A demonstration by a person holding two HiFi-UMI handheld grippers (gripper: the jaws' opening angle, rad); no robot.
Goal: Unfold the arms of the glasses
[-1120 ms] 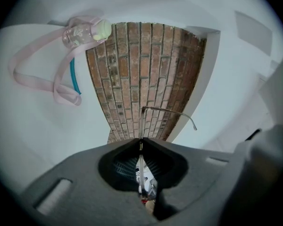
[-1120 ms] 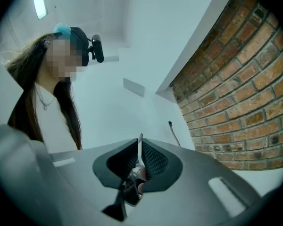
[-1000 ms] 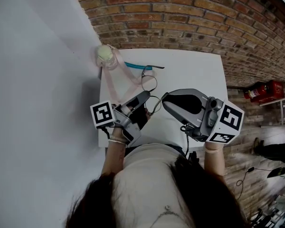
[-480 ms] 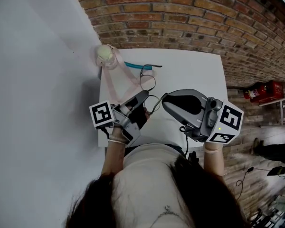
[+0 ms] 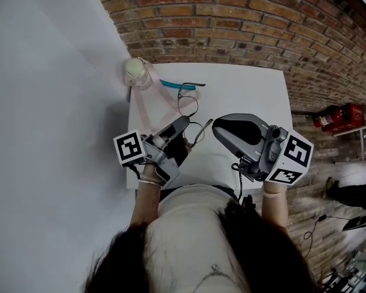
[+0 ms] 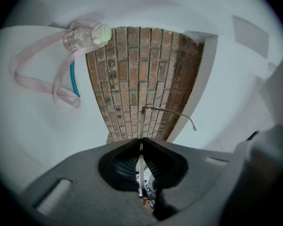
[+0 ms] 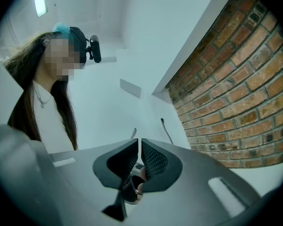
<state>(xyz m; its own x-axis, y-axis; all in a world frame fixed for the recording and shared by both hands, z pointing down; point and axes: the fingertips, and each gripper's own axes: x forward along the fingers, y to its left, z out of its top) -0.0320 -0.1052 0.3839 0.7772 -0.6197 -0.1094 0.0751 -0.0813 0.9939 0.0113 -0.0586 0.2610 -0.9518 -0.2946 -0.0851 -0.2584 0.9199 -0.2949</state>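
**Head view: both grippers meet on wire glasses**

Thin metal-rimmed glasses (image 5: 189, 107) hang just above the smooth white tabletop (image 5: 250, 87), near its 7 o'clock edge, held between the two grippers. The left gripper (image 5: 184, 122) has its jaws together, clamped on the slim frame; in its own view one curved arm of the glasses sticks out toward 1 o'clock. The right gripper (image 5: 215, 127) has its ribbed jaws nearly together, pinching the glasses, with two fine arm tips showing above them. A small clear bottle (image 5: 136, 72) with a pale round cap lies at the 10 o'clock corner, its soft pink strap (image 5: 147, 105) looping toward the left gripper.
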